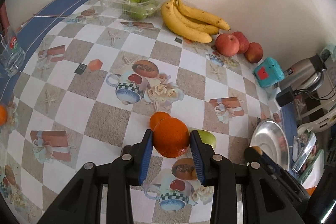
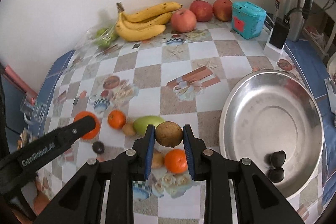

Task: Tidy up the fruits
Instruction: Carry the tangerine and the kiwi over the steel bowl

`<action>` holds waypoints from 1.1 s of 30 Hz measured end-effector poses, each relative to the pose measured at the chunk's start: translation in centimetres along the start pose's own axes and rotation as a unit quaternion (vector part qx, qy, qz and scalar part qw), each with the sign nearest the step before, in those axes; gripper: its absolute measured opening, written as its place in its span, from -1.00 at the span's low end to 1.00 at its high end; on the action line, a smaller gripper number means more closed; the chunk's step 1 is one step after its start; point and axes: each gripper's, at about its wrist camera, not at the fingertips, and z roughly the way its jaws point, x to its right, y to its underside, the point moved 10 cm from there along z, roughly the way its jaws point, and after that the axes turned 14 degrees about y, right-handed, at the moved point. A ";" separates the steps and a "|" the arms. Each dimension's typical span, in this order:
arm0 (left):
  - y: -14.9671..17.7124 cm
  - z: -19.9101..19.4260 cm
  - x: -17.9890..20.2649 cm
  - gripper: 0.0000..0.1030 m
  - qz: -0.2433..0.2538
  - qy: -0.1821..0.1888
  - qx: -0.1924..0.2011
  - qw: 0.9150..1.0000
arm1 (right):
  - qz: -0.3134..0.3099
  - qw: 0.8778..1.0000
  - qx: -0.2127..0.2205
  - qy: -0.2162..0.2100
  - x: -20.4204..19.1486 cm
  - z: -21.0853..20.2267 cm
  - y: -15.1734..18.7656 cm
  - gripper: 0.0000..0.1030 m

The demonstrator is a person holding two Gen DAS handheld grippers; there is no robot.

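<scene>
Left wrist view: the left gripper [image 1: 171,140] angles steeply down over the checked worktop [image 1: 105,85], its blue pads clamped on a large orange [image 1: 170,136] at lower centre of the frame and held clear of the cloth. A second orange [image 1: 157,119] shows just behind it, and a green fruit [image 1: 206,137] peeks out past the right-hand finger. Bananas [image 1: 189,18] and three red apples [image 1: 238,45] line the wall at upper right.

Right wrist view: the right gripper [image 2: 169,136], also tilted sharply downward, is closed on a round brown fruit [image 2: 169,134] at lower centre, lifted above a small orange [image 2: 176,161] on the worktop. The left gripper reaches in from the lower left edge with its orange. A steel bowl [image 2: 247,93] fills the right side of the frame, with two dark fruits [image 2: 277,164] lying inside near its lower rim.
</scene>
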 end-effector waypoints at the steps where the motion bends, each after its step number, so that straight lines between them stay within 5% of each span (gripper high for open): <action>1: -0.2 0.4 -0.1 -0.26 -0.001 -0.003 -0.004 1.000 | 0.006 1.000 -0.003 0.002 0.4 0.3 -0.1 -0.46; 15: -1.6 3.5 2.4 -0.26 0.005 -0.007 -0.014 1.000 | 0.070 0.997 -0.009 0.040 7.7 2.4 -2.4 -0.46; 33: 4.1 5.8 13.7 -0.26 0.132 0.045 -0.065 0.988 | 0.171 0.978 -0.013 0.118 19.8 1.3 -1.4 -0.46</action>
